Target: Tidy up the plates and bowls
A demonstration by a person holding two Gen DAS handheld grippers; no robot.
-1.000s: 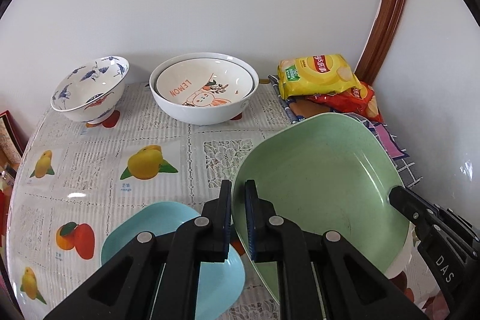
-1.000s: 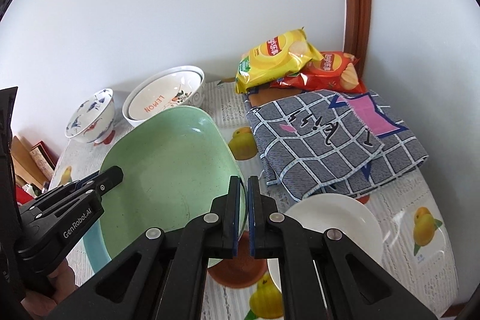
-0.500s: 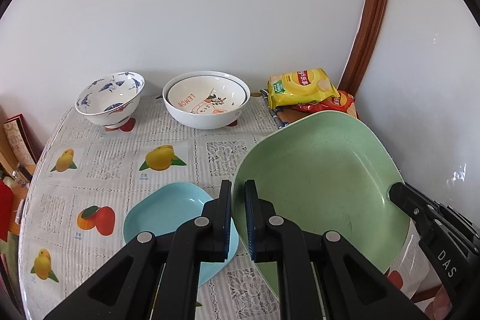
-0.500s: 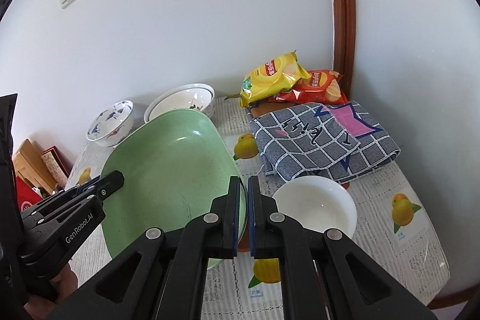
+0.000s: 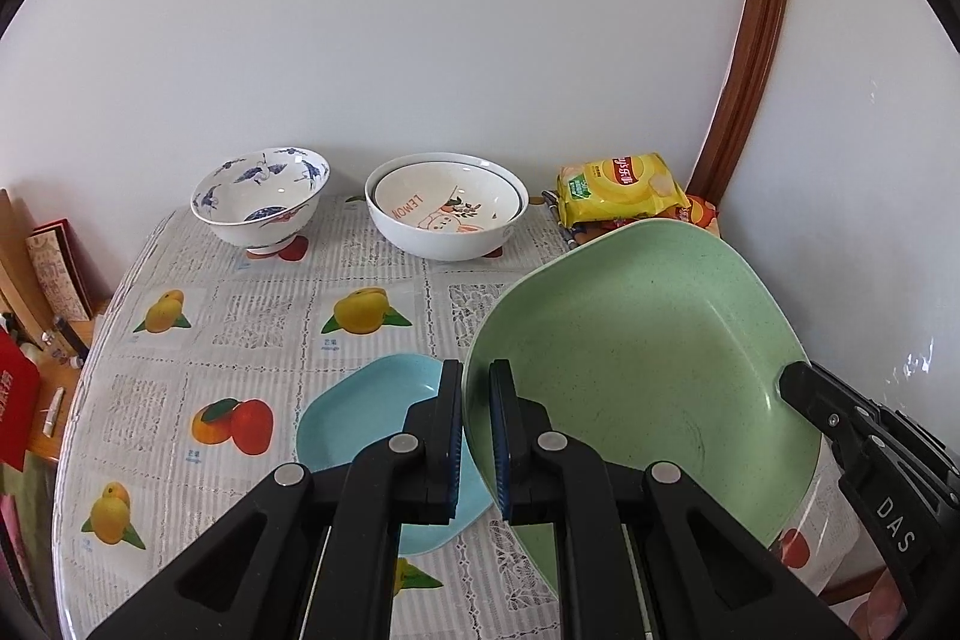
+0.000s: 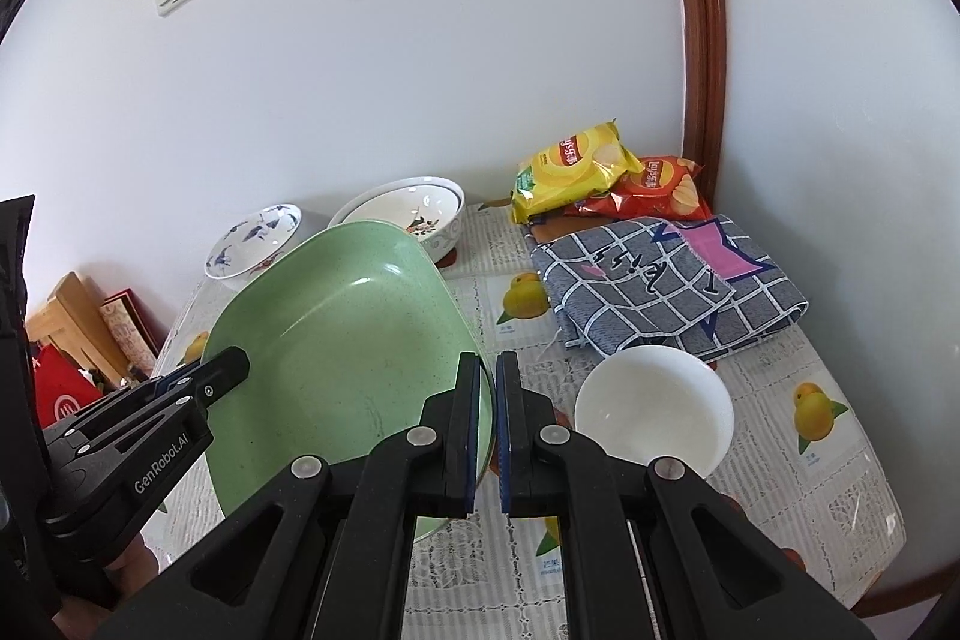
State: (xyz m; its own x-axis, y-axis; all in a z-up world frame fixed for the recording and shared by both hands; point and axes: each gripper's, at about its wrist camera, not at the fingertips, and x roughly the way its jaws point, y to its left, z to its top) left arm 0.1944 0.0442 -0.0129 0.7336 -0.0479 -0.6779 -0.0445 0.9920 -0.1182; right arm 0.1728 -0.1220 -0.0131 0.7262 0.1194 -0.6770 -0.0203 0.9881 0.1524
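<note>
Jaws of my left gripper (image 5: 477, 436) and right gripper (image 6: 487, 430) are clamped on opposite rims of the green plate (image 5: 636, 352), held tilted above the table (image 5: 252, 316) near its front edge. To place it well I would level both grips together and lower squarely onto the blue plate (image 5: 366, 418).
</note>
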